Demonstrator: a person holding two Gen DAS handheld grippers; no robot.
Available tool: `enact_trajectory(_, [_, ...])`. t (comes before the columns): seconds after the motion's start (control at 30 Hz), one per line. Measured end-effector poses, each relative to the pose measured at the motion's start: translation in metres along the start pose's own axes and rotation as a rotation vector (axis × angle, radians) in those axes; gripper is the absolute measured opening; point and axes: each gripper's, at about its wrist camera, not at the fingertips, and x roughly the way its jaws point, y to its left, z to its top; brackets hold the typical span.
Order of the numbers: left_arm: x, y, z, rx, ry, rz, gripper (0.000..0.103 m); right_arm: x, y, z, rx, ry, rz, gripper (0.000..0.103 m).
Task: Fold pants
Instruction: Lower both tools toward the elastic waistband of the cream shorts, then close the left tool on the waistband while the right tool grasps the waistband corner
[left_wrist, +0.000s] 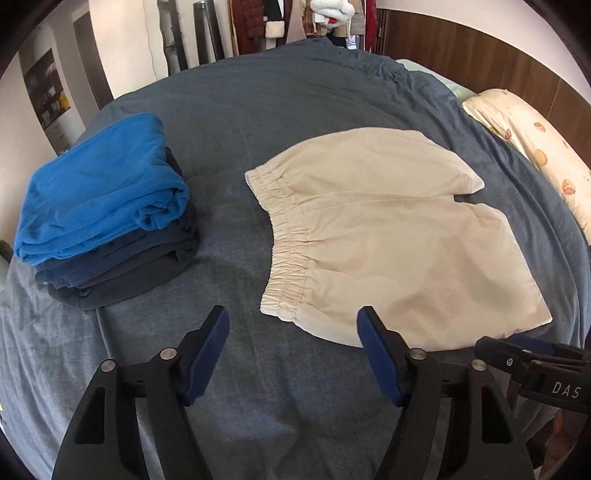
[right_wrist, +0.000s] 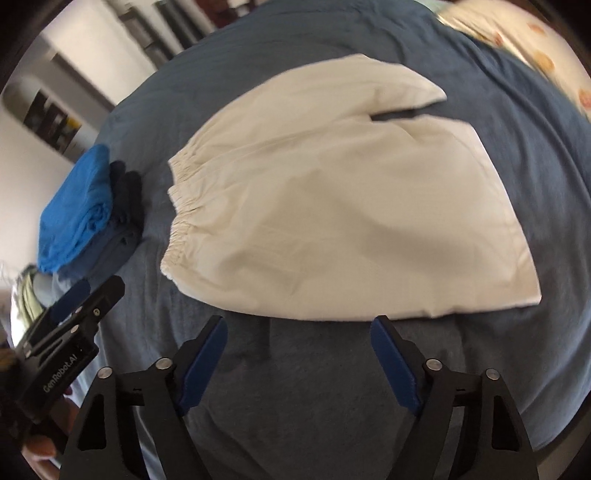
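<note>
Cream shorts with an elastic waistband lie flat and unfolded on the grey-blue bed cover, waistband to the left, legs to the right. They also show in the right wrist view. My left gripper is open and empty, hovering just before the waistband's near corner. My right gripper is open and empty, just before the near edge of the shorts. The right gripper also shows in the left wrist view, and the left one in the right wrist view.
A stack of folded clothes, bright blue on top and dark ones below, sits on the bed's left side. A floral pillow lies at the right edge. Hanging clothes and a wall stand behind the bed.
</note>
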Motion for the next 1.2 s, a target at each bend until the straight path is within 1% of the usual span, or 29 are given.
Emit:
enact_trajectory(0.07, [0.012,0.0,0.001,-0.004,0.025,-0.008,0.063,0.01,-0.006,0.001,0.05,0.036,0.024,0.071])
enact_trajectory(0.1, [0.018,0.0,0.002,-0.003,0.039,-0.009,0.059,0.015,-0.01,0.002,0.079,0.047,0.033,0.068])
enact_trajectory(0.13, [0.026,0.001,0.003,-0.007,0.056,0.0,0.056,0.019,-0.013,0.002,0.107,0.055,0.033,0.067])
enact_trajectory(0.17, [0.031,0.002,0.005,-0.012,0.069,0.006,0.054,0.024,-0.018,0.002,0.141,0.064,0.035,0.065])
enact_trajectory(0.27, [0.045,0.008,0.007,-0.063,0.102,0.017,0.053,0.037,-0.029,0.0,0.234,0.094,0.037,0.062])
enact_trajectory(0.33, [0.054,0.013,0.008,-0.109,0.125,0.006,0.052,0.042,-0.034,0.0,0.279,0.1,0.034,0.061])
enact_trajectory(0.4, [0.063,0.016,0.007,-0.138,0.146,0.012,0.051,0.047,-0.039,0.0,0.318,0.11,0.036,0.061])
enact_trajectory(0.5, [0.075,0.017,0.006,-0.159,0.181,0.013,0.048,0.054,-0.044,0.005,0.353,0.123,0.039,0.058])
enact_trajectory(0.7, [0.093,0.018,0.004,-0.197,0.228,-0.001,0.048,0.064,-0.053,0.011,0.39,0.145,0.04,0.055])
enact_trajectory(0.93, [0.114,0.018,-0.002,-0.218,0.273,-0.012,0.049,0.072,-0.06,0.014,0.383,0.149,0.022,0.047])
enact_trajectory(1.0, [0.116,0.016,-0.002,-0.208,0.272,-0.008,0.046,0.074,-0.063,0.015,0.38,0.151,0.017,0.041])
enact_trajectory(1.03, [0.115,0.015,-0.001,-0.205,0.267,-0.007,0.043,0.074,-0.064,0.015,0.379,0.15,0.014,0.039])
enact_trajectory(1.1, [0.113,0.013,0.0,-0.196,0.262,-0.01,0.036,0.074,-0.067,0.017,0.372,0.148,0.01,0.029])
enact_trajectory(1.13, [0.11,0.013,0.0,-0.192,0.257,-0.011,0.034,0.073,-0.067,0.019,0.363,0.143,0.006,0.024])
enact_trajectory(1.17, [0.108,0.011,0.0,-0.184,0.252,-0.01,0.032,0.072,-0.068,0.02,0.349,0.139,0.001,0.018])
enact_trajectory(1.2, [0.104,0.01,0.001,-0.182,0.249,-0.013,0.028,0.07,-0.068,0.021,0.34,0.135,0.0,0.013])
